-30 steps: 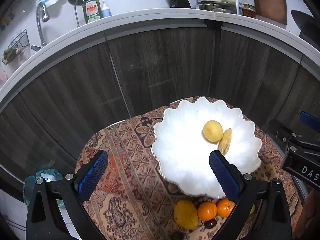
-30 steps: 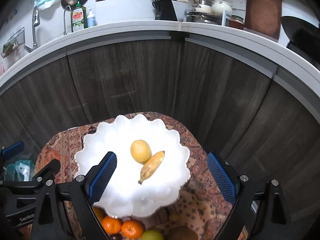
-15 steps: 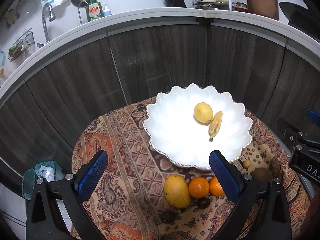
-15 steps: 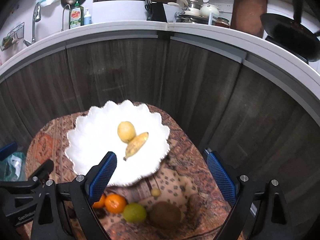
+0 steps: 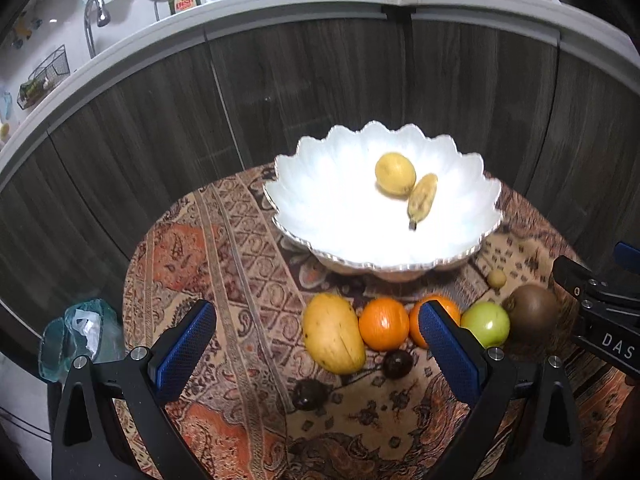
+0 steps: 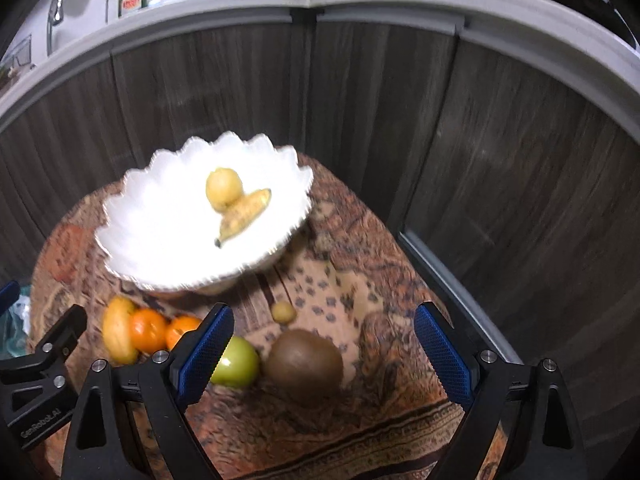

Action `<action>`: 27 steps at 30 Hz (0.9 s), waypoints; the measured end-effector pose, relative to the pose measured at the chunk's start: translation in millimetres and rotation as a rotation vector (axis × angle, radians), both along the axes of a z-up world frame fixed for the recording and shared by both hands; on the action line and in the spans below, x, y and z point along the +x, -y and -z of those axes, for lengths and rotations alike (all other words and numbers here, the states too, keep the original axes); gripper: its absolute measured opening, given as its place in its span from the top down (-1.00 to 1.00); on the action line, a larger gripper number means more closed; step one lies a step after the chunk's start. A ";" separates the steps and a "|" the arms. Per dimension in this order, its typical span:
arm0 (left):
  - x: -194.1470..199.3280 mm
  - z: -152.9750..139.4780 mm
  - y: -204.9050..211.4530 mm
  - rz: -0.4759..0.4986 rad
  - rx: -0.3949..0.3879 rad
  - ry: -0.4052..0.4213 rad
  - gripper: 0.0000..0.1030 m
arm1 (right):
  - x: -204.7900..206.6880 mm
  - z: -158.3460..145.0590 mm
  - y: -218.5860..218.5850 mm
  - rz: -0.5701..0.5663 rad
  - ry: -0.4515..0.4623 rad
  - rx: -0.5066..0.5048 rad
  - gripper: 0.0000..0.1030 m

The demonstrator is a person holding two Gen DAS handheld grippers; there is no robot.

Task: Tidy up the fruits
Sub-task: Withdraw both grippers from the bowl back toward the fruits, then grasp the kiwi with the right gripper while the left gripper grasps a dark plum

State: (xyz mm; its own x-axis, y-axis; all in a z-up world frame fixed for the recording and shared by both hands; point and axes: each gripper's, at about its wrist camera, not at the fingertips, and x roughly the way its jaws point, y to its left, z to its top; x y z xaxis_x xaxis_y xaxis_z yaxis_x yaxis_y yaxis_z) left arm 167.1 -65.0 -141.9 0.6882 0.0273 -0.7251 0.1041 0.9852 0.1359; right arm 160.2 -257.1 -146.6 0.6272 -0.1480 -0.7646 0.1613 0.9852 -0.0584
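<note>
Your left gripper (image 5: 316, 344) and right gripper (image 6: 324, 344) both hover with jaws spread, holding nothing. The white bowl (image 5: 320, 208) (scalloped rim) holds a lemon (image 5: 395, 173) touching a banana (image 5: 422, 199); the mango (image 5: 333, 333), oranges (image 5: 383, 329) and kiwi (image 6: 303, 362) lie on the desk (image 5: 208, 264) beside it.

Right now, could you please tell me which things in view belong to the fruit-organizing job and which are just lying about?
Job:
white scalloped bowl, holding a round yellow fruit and a small banana
yellow mango
two oranges
green apple
brown kiwi

Lying about:
green dish-soap bottle
crumpled plastic bag
</note>
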 end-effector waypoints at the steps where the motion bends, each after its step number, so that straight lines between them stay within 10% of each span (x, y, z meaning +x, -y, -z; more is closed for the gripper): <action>1: -1.1 4.2 1.2 0.002 0.002 0.000 -1.00 | -0.4 6.6 1.2 -0.001 -0.013 -0.003 -0.80; 27: 10.8 56.1 9.0 -0.019 0.023 -0.100 -1.00 | 28.5 79.8 13.9 0.025 -0.174 0.123 -0.79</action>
State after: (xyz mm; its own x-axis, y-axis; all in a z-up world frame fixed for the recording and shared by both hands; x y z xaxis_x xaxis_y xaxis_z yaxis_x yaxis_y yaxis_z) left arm 177.9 -74.1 -197.9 0.6113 0.0571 -0.7893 0.1002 0.9838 0.1487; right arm 188.8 -271.0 -226.5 0.4814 -0.0610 -0.8744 0.1837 0.9824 0.0326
